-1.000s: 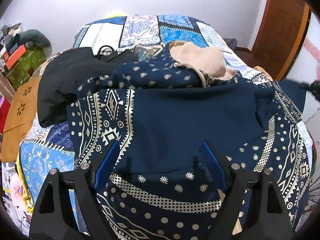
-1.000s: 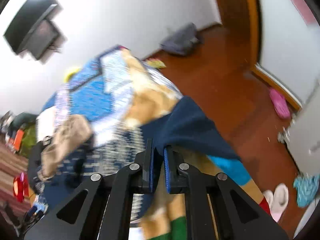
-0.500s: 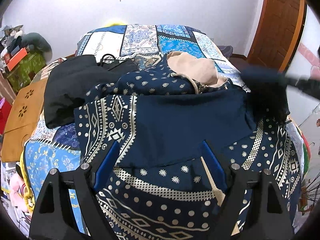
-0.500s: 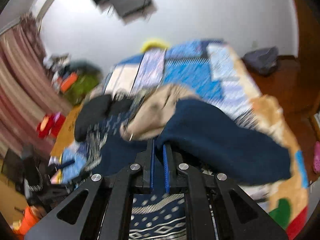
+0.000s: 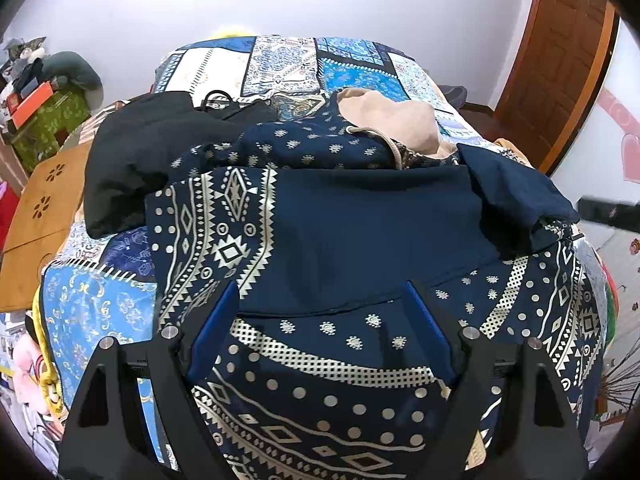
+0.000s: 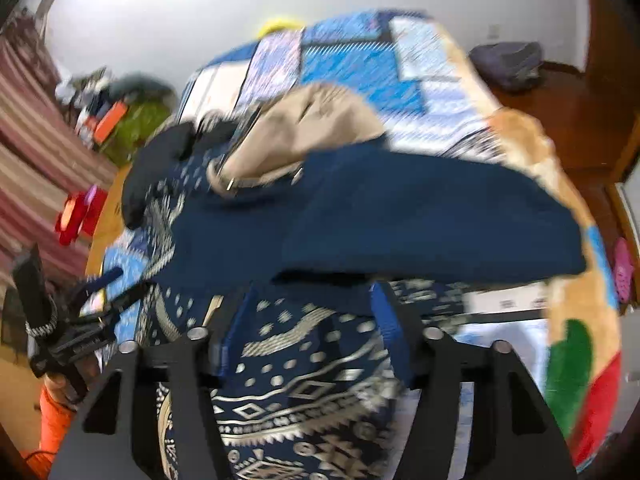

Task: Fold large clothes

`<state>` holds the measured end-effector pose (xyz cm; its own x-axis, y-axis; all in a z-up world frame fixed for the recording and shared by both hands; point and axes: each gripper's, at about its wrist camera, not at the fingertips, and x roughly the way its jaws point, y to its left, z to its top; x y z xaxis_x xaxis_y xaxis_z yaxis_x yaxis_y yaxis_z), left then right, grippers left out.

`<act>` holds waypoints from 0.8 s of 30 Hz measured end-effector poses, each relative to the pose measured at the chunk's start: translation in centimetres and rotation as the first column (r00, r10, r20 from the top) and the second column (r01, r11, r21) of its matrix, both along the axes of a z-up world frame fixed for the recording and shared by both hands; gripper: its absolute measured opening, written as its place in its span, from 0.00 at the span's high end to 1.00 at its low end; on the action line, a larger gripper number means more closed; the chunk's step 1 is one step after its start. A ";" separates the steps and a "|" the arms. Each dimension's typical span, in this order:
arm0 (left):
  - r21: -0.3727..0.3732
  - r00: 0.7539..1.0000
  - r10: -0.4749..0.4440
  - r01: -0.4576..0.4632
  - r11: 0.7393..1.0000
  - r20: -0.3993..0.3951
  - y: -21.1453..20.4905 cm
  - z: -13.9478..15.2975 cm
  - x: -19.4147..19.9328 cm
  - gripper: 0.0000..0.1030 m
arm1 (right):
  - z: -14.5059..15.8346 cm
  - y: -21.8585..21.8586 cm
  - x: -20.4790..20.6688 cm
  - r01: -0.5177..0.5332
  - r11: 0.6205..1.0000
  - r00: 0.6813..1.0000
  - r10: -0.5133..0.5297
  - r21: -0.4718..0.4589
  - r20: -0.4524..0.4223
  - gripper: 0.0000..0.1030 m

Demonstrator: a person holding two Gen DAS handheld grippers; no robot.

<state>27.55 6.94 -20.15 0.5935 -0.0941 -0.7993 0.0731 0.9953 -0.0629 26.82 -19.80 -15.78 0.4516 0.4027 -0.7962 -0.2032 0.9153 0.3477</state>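
The navy hoodie (image 5: 372, 240) lies spread over the near end of the bed (image 5: 288, 60), covering it from the near-left corner across to the right edge. Its body is plain navy in the middle with white geometric print on the panels at either side and along the near hem. A plain navy sleeve (image 5: 516, 196) lies folded in from the right edge across the upper right of the body. The beige-lined hood (image 5: 392, 120) rests at the far side of the garment, toward the middle of the bed.

The left gripper (image 5: 320, 316) hovers over the near hem with its 2 blue-padded fingers spread wide, nothing between them. The right gripper (image 6: 312, 320) is also spread wide and holds nothing; the folded sleeve lies just beyond its tips, though that view is blurred.

A black garment (image 5: 132, 160) sits bunched on the left side of the bed, touching the hoodie's left shoulder. A wooden door (image 5: 560, 52) stands beyond the right edge.
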 end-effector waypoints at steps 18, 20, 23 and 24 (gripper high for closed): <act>-0.004 1.000 -0.009 0.009 1.000 -0.028 -1.4 -0.8 1.4 0.20 | -6.8 -12.8 4.0 0.425 0.895 0.899 -0.398 0.139 -0.183 0.45; -0.010 0.999 -0.003 0.003 1.000 -0.034 -1.3 -1.0 1.4 0.20 | -7.4 -13.1 4.6 0.446 0.881 0.889 -0.414 0.159 -0.196 0.45; -0.009 0.999 0.001 -0.001 1.000 -0.033 -1.2 -1.0 1.5 0.20 | -8.1 -13.6 5.2 0.485 0.860 0.869 -0.452 0.161 -0.201 0.50; -0.010 0.999 0.001 -0.001 1.000 -0.032 -1.2 -0.9 1.4 0.20 | -8.0 -13.6 5.3 0.500 0.852 0.861 -0.469 0.154 -0.196 0.53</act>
